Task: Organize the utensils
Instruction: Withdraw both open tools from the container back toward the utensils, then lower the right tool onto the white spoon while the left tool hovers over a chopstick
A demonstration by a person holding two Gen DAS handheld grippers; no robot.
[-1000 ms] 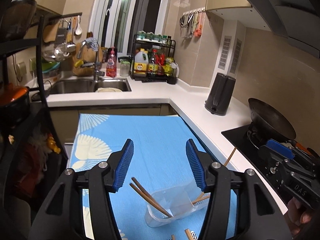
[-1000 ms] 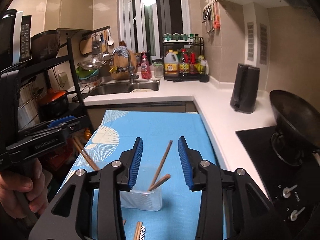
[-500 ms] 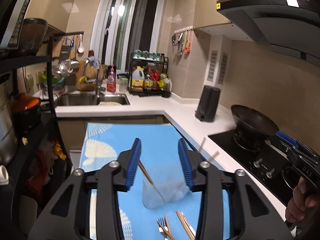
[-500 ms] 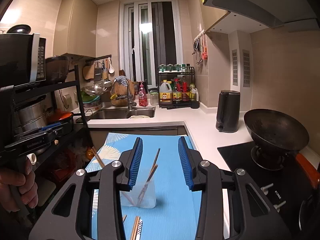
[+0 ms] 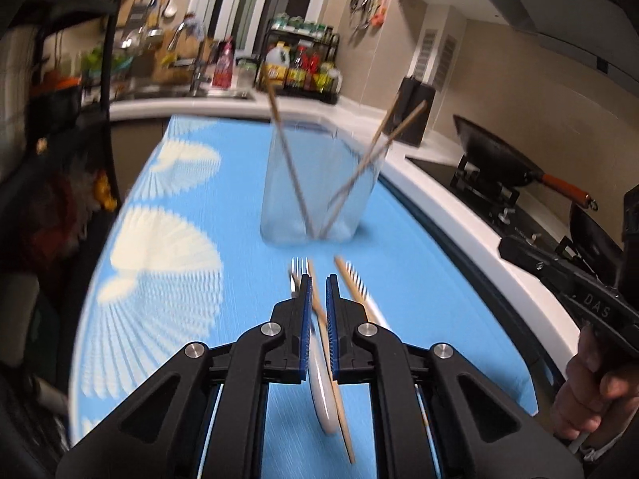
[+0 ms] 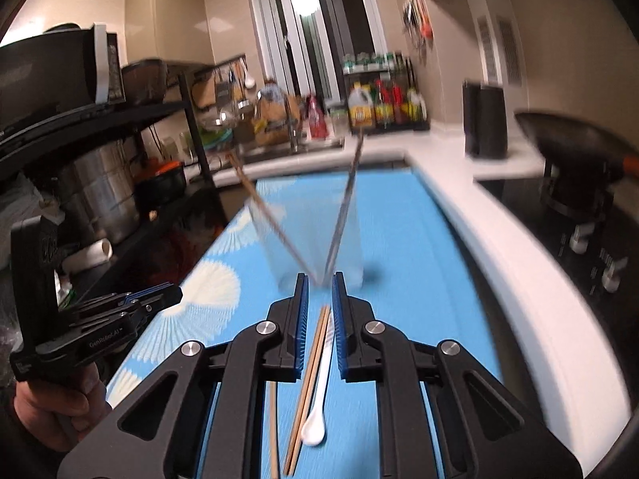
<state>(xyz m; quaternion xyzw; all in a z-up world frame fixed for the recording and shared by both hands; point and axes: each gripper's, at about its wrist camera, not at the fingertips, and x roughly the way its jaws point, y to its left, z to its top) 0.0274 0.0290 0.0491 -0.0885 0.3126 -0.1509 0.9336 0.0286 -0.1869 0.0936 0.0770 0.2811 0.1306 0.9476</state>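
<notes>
My left hand-held gripper hangs low over the blue cloth on the counter, its blue pads drawn in to a narrow slot with nothing pinched between them. Below that slot lie a white spoon, a wooden chopstick crossing it, and a metal fork whose tines poke out just past the left pad. Just to the right lies another utensil with a striped handle, beside one more wooden stick. Ahead of these stands the clear plastic cup, upright on the cloth, with chopsticks leaning inside it: one tilts to the left rim, two tilt to the right rim, and their lower ends meet at the cup's base. My right hand-held gripper also sits low over the cloth, its pads nearly closed but gripping nothing, tips right in front of the same cup, which is blurred in this view. Under its slot lie a pair of wooden chopsticks side by side, a white spoon touching them on the right, and a single stick apart on the left. A black wok sits on the stove to the right, and a dark kettle stands on the white counter behind.
</notes>
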